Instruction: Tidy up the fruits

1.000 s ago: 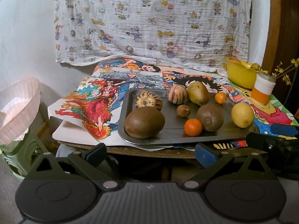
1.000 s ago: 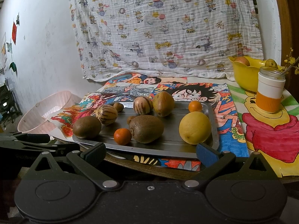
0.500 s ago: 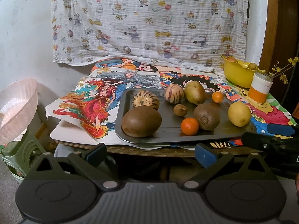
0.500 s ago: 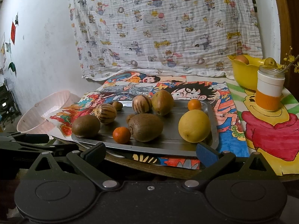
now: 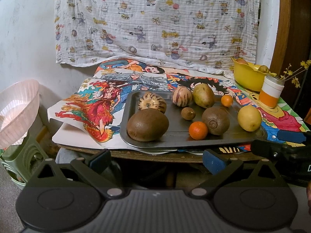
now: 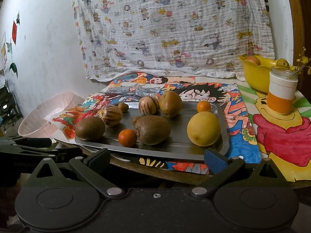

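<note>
A dark metal tray point(image 5: 175, 141) point(image 6: 175, 149) lies on the table and carries several fruits. Among them are a big kiwi point(image 5: 147, 124) point(image 6: 90, 128) at front left, a second kiwi point(image 5: 215, 120) point(image 6: 152, 129), a small orange point(image 5: 198, 130) point(image 6: 127, 137), a lemon point(image 5: 249, 118) point(image 6: 203, 128), a pear point(image 5: 203, 95) and two striped melons point(image 5: 152, 103). My left gripper point(image 5: 156, 158) is open, below and in front of the table edge. My right gripper point(image 6: 157, 157) is open too, just short of the tray's front rim. Neither holds anything.
A yellow bowl point(image 5: 248, 77) point(image 6: 256, 73) with fruit stands at the back right, behind an orange-and-white jar point(image 5: 271, 91) point(image 6: 282, 93) with twigs. A pink basket point(image 5: 16, 112) point(image 6: 44, 116) sits left of the table. Printed cloth hangs on the wall behind.
Both grippers have drifted slightly, so the tray sits a little lower and more centred in the left wrist view. No fruit has moved and both grippers stay open.
</note>
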Demonstrator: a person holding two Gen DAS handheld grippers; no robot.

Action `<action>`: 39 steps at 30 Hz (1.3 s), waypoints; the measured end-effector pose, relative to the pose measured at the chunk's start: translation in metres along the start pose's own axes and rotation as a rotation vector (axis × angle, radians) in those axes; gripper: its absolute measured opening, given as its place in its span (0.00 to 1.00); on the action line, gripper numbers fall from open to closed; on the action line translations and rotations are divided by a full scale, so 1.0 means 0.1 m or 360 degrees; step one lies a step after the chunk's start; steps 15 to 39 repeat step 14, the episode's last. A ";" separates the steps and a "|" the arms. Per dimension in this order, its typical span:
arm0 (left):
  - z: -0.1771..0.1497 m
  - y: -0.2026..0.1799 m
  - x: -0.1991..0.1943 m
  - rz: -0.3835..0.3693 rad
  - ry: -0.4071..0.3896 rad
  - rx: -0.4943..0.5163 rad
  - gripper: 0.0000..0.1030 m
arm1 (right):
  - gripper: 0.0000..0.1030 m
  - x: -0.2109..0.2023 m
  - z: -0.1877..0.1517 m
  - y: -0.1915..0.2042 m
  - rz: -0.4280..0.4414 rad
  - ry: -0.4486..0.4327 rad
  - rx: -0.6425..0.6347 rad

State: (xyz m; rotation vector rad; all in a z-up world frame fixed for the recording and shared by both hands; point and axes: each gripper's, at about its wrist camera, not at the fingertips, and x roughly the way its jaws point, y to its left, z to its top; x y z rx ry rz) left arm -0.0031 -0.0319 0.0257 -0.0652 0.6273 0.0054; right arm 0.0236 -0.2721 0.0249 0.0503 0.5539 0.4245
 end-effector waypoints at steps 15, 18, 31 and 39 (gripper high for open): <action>-0.01 0.00 0.00 0.0000 0.0001 -0.0003 0.99 | 0.99 0.00 0.00 0.00 -0.0002 0.0004 0.0003; -0.01 0.00 0.00 0.0000 0.0001 -0.0003 0.99 | 0.99 0.00 0.00 0.00 -0.0002 0.0004 0.0003; -0.01 0.00 0.00 0.0000 0.0001 -0.0003 0.99 | 0.99 0.00 0.00 0.00 -0.0002 0.0004 0.0003; -0.01 0.00 0.00 0.0000 0.0001 -0.0003 0.99 | 0.99 0.00 0.00 0.00 -0.0002 0.0004 0.0003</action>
